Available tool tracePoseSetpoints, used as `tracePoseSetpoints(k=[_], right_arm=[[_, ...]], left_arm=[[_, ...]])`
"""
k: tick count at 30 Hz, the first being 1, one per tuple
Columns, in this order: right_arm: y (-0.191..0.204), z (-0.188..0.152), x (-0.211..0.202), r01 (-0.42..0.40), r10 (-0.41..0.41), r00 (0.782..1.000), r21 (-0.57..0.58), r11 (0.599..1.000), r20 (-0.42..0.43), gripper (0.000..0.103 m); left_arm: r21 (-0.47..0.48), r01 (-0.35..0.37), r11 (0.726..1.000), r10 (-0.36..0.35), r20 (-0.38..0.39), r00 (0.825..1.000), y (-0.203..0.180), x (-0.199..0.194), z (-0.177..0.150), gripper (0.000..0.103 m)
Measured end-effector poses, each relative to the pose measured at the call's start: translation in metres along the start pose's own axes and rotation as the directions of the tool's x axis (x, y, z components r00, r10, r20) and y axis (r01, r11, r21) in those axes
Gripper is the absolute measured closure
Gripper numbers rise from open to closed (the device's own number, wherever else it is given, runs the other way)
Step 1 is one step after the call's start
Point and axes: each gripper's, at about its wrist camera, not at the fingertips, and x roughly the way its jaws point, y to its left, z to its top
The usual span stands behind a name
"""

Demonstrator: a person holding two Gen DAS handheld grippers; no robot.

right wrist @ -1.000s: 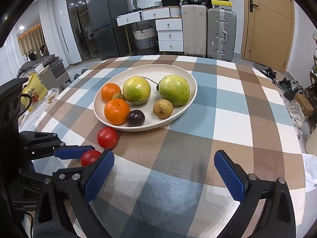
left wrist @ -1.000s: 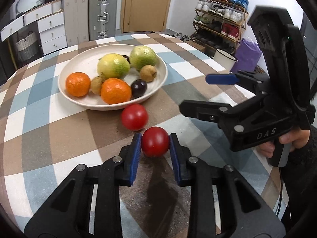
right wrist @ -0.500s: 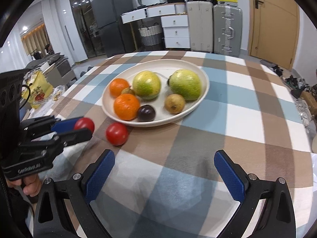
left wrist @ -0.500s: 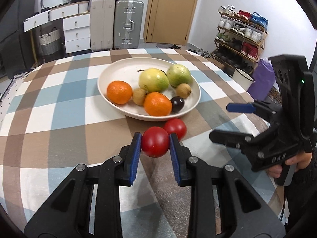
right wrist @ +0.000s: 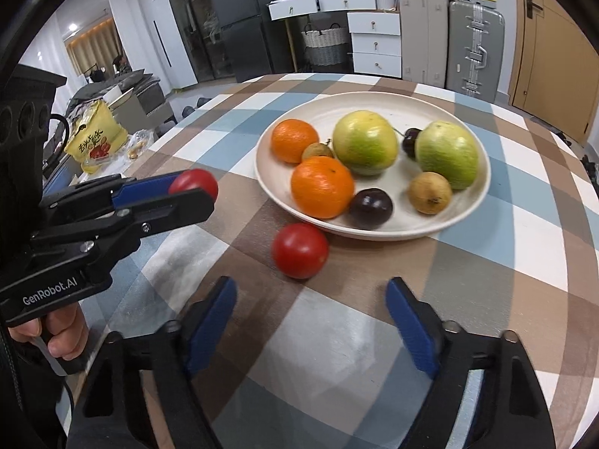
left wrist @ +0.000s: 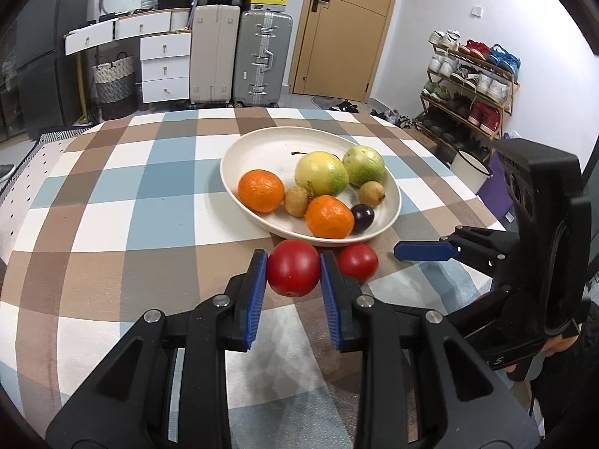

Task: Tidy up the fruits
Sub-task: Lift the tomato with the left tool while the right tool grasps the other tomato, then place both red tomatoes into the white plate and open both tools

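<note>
My left gripper [left wrist: 294,267] is shut on a red tomato [left wrist: 293,267] and holds it above the table, just short of the white plate's [left wrist: 258,142] near rim; it also shows in the right wrist view [right wrist: 194,183]. A second red tomato [right wrist: 300,250] lies on the tablecloth against the plate's front edge, also in the left wrist view [left wrist: 357,260]. My right gripper [right wrist: 310,321] is open and empty, a little short of that tomato. The plate [right wrist: 374,101] holds two oranges [right wrist: 322,186], two green fruits [right wrist: 365,142], small brown fruits and a dark plum [right wrist: 371,207].
The round table has a checked cloth [left wrist: 131,194]. A yellow snack bag [right wrist: 93,138] lies off the table's left side. Suitcases [left wrist: 262,58], drawers and a shoe rack [left wrist: 471,86] stand behind the table.
My left gripper lifted the tomato off the table and carried it toward the plate. My right gripper moved closer to the second tomato and narrowed somewhat, still open.
</note>
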Motion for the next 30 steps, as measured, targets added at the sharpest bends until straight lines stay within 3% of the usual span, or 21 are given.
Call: tracePoseSetpoints(k=[12, 21, 30], right_arm=[[0.011, 0.01, 0.009, 0.02, -0.02, 1.0, -0.037, 0.999, 0.002, 0.037], [0.011, 0.014, 0.011, 0.041, -0.04, 0.999, -0.045, 0.998, 0.011, 0.07], [0.009, 0.01, 0.008, 0.022, -0.022, 1.0, -0.045, 0.999, 0.019, 0.07]], left_arm=[[-0.045, -0.024, 0.999, 0.025, 0.008, 1.0, 0.012, 0.001, 0.001, 0.077], [-0.039, -0.031, 0.999, 0.031, 0.0, 1.0, 0.013, 0.004, 0.0, 0.077], [-0.035, -0.031, 0.999, 0.031, -0.001, 1.0, 0.012, 0.005, 0.0, 0.077]])
